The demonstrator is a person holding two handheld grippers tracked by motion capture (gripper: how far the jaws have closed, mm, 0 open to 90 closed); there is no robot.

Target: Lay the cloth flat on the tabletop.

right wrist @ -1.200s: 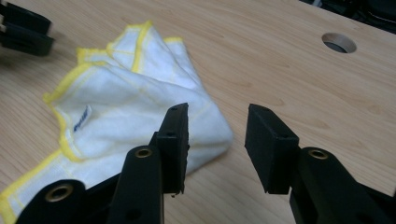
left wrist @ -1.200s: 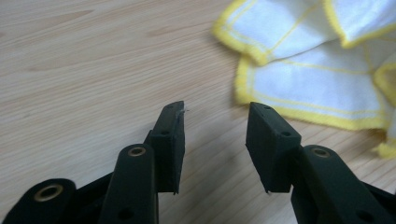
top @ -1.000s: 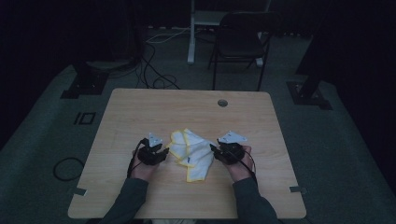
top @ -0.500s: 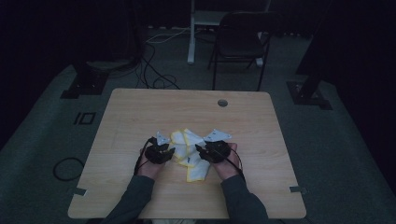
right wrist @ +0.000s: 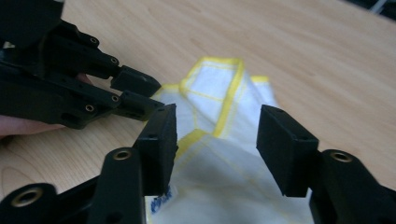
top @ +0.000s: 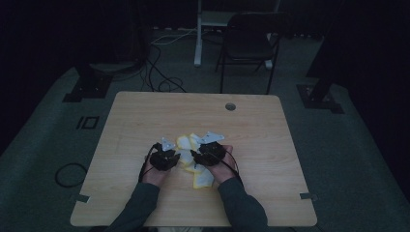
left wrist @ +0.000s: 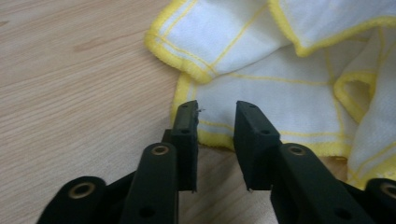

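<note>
Left gripper: jaws just been closing, part open over yellow hem of cloth, pads not pressing. Right gripper: jaws just been opening, spread wide, cloth between, released. Cloth crumpled on table, between both grippers.

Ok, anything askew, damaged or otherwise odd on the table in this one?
Only the white cloth with yellow trim: it lies bunched and creased on the wooden table, folds overlapping and one hem curled over in the left gripper view. No tear or stain shows. Both tools, left and right, are open at it.
</note>
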